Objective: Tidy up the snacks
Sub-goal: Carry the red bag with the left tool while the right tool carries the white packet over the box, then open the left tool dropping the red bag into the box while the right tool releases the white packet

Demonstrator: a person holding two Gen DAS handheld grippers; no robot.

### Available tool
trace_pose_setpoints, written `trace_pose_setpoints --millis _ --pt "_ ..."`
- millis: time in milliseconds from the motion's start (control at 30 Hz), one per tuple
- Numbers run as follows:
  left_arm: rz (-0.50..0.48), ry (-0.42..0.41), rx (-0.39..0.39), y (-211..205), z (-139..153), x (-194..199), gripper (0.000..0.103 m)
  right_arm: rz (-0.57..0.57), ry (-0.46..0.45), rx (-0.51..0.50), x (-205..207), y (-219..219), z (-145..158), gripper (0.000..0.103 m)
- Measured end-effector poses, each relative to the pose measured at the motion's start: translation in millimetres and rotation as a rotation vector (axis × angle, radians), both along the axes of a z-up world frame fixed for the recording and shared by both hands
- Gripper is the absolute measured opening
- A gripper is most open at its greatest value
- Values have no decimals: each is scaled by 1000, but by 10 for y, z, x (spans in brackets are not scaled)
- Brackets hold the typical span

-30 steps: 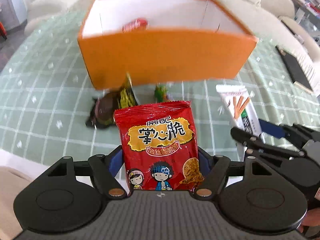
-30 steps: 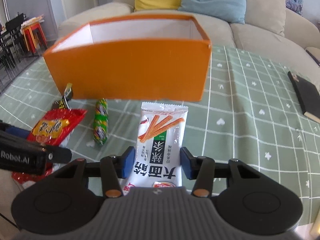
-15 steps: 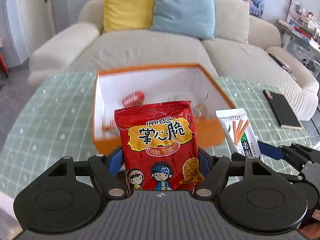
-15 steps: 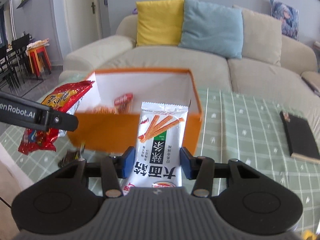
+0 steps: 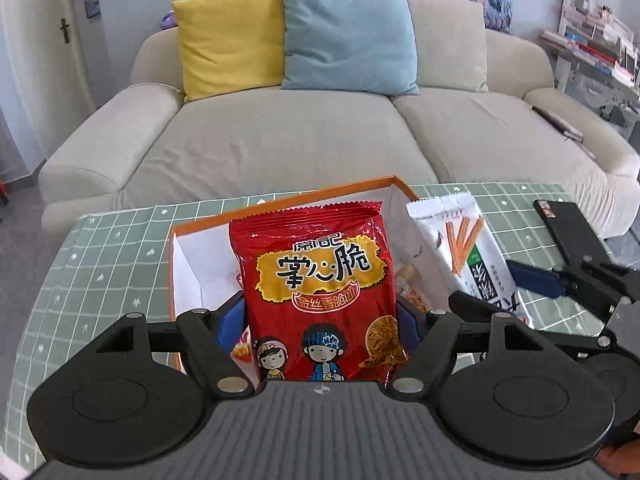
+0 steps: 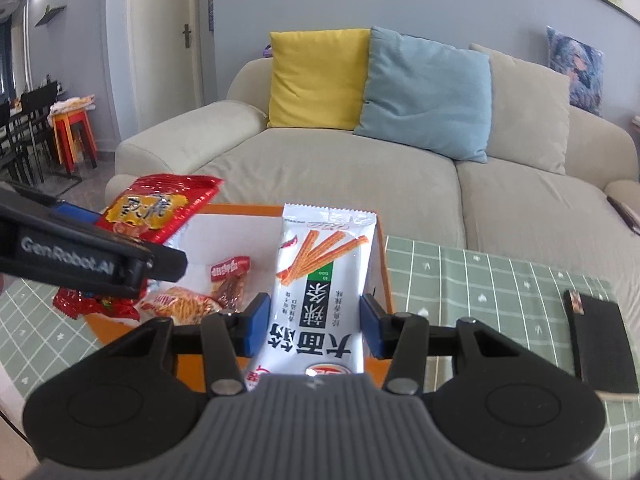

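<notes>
The sofa (image 5: 304,136) fills the background, out of the work, its cushions (image 6: 424,92) propped against the back. In front of it the table (image 5: 100,264), under a green checked cloth, carries the orange box (image 6: 386,276), open at the top so snacks can be dropped in from above; a few small packs (image 6: 230,280) already lie on its white floor. A black book (image 6: 600,340) lies flat on the cloth, well apart from the box on its right side.

The left gripper (image 5: 324,328) has its jaws closed on the red bag (image 5: 320,292), gripped at the lower sides so the bag stands upright and hangs above the box's left part. The right gripper (image 6: 314,324) has its jaws closed on the white bag (image 6: 320,292) the same way, upright over the box's right part, near the right wall. Both bags are held clear of the box rim and not touching each other, which looks chosen so that each can be released into its own side without catching on cardboard or on the other gripper. Judging by this, both are about ready to be let go
</notes>
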State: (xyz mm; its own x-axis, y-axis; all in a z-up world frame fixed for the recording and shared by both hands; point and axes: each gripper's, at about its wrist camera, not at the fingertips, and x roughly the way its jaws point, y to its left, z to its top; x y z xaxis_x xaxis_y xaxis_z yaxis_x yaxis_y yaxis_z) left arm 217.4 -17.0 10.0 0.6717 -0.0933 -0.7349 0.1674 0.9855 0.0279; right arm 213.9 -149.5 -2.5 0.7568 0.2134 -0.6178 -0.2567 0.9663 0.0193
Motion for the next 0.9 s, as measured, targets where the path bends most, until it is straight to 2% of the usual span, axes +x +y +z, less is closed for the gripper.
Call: trace_pose_setpoints --millis 233,400,700,900 --pt "5 73 32 29 -243 432 84 22 36 -80 516 119 -181 46" --pt "-1 110 60 25 -480 630 84 58 76 -134 716 228 -391 46" --pt "-11 179 109 -30 -520 782 84 99 145 -216 946 332 -742 46" --pt "23 215 137 -6 -575 880 85 89 186 -247 1047 340 -897 47"
